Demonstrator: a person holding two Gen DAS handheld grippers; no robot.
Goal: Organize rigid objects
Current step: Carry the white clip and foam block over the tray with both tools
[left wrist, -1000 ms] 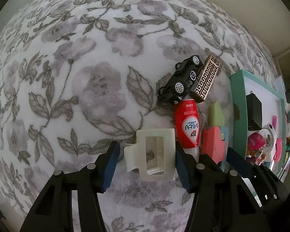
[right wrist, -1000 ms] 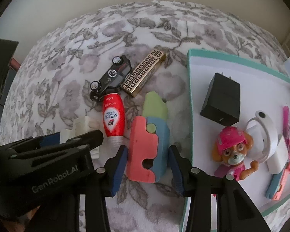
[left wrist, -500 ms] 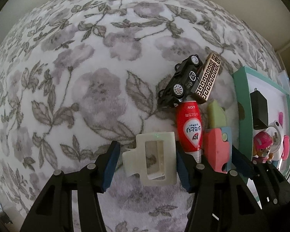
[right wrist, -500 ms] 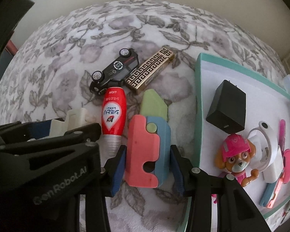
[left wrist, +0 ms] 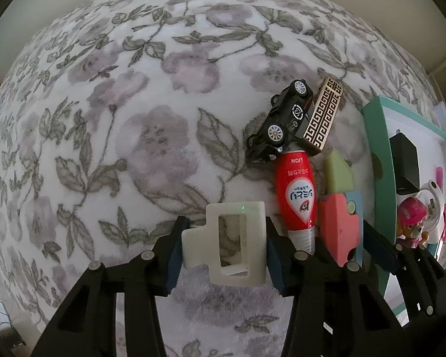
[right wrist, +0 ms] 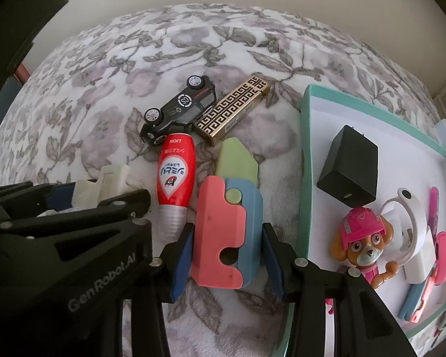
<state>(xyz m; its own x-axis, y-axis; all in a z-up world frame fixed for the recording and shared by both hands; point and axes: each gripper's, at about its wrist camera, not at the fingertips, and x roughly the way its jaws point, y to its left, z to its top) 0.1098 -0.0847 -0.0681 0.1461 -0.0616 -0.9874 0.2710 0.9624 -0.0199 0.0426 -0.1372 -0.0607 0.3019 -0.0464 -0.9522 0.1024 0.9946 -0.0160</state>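
We had the left gripper [left wrist: 221,250] closing on the white plastic hair claw [left wrist: 236,242] lying between its jaws, pads touching its stiff, light frame. The right gripper [right wrist: 226,260] clamped the pink-and-blue toy knife [right wrist: 227,238] by its flat sides.

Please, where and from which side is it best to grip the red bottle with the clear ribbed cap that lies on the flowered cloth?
Probably the red bottle is best gripped across its wide red belly, from straight above, fingers on its two long sides. It lies flat; the black toy car touches its base and the clear ribbed cap tapers, so both ends are poor. The pink and blue block lies close beside it.
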